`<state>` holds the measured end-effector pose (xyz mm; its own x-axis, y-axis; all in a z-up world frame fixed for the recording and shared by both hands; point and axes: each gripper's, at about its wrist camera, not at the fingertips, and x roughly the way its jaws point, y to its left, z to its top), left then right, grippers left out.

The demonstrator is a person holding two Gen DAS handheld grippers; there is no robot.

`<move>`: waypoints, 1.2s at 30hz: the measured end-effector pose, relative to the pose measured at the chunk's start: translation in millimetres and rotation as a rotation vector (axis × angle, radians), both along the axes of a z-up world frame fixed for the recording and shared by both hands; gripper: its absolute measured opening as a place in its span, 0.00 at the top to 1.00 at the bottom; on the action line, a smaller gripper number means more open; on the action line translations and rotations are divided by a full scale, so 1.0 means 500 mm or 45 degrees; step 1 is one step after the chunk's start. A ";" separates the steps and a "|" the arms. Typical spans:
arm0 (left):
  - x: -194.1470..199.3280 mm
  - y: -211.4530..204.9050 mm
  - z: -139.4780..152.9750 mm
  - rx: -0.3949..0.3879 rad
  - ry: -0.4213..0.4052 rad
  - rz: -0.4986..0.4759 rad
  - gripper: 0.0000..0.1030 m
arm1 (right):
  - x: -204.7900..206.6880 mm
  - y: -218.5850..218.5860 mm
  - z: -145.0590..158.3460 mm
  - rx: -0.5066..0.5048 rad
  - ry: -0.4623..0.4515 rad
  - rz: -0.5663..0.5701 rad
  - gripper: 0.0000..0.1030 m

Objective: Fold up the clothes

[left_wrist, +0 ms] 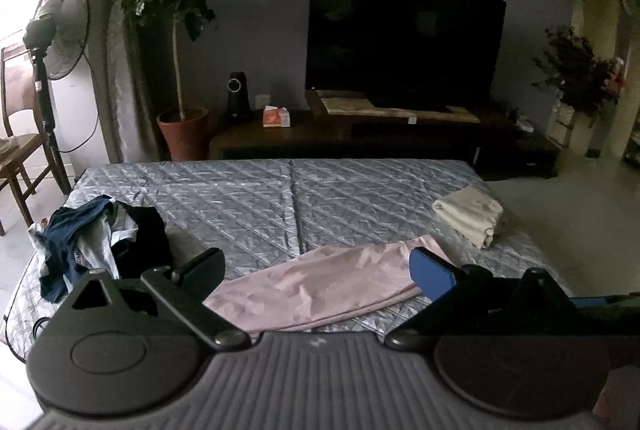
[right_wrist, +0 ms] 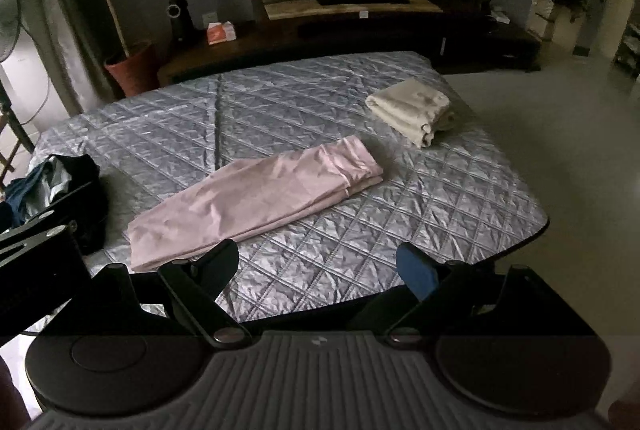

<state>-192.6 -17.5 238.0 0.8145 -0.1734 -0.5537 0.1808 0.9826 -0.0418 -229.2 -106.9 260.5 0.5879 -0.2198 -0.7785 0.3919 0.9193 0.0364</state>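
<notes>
A pink garment (left_wrist: 320, 290) (right_wrist: 256, 198) lies flat on the quilted grey mattress (left_wrist: 360, 198) (right_wrist: 400, 190), folded lengthwise into a long strip. My left gripper (left_wrist: 316, 270) hovers open just above its near side, nothing between the fingers. My right gripper (right_wrist: 318, 266) is open too, above the mattress near its front edge, to the right of the garment's near end. A folded cream garment (left_wrist: 470, 216) (right_wrist: 412, 110) rests at the far right. A heap of dark blue, pale and black clothes (left_wrist: 100, 242) (right_wrist: 52, 186) sits at the left edge.
Beyond the mattress stands a low dark TV cabinet (left_wrist: 360, 134) with a large TV (left_wrist: 400, 34), a potted tree (left_wrist: 180, 126), a standing fan (left_wrist: 60, 30) and a wooden chair (left_wrist: 16, 150) at left. Bare floor (right_wrist: 560, 110) lies to the right.
</notes>
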 end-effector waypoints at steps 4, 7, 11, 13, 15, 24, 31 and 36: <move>-0.003 -0.004 -0.003 -0.003 -0.004 -0.013 0.05 | -0.007 -0.003 0.000 -0.010 0.001 -0.014 0.13; -0.003 -0.003 -0.005 -0.006 -0.004 -0.016 0.05 | -0.009 -0.002 0.000 -0.016 0.000 -0.017 0.13; -0.001 -0.002 -0.011 -0.010 0.003 -0.014 0.05 | -0.005 0.004 -0.003 -0.028 0.005 -0.009 0.13; 0.001 -0.003 -0.015 -0.010 0.009 -0.015 0.05 | -0.002 0.007 -0.007 -0.030 0.009 -0.004 0.13; 0.003 -0.005 -0.020 -0.010 0.016 -0.016 0.05 | 0.000 0.008 -0.011 -0.029 0.018 0.002 0.13; 0.010 -0.009 -0.028 0.004 0.037 -0.014 0.05 | 0.013 0.016 -0.027 -0.023 0.048 0.016 0.13; 0.007 -0.013 -0.026 0.042 0.032 -0.001 0.05 | 0.015 0.023 -0.031 -0.034 0.055 0.034 0.13; 0.004 -0.021 -0.018 0.093 0.030 0.034 0.04 | 0.012 0.031 -0.027 -0.059 0.043 0.041 0.13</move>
<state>-190.9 -28.2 229.1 0.8048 -0.1103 -0.5831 0.1542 0.9877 0.0261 -223.4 -91.6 247.2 0.5690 -0.2375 -0.7873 0.3624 0.9318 -0.0192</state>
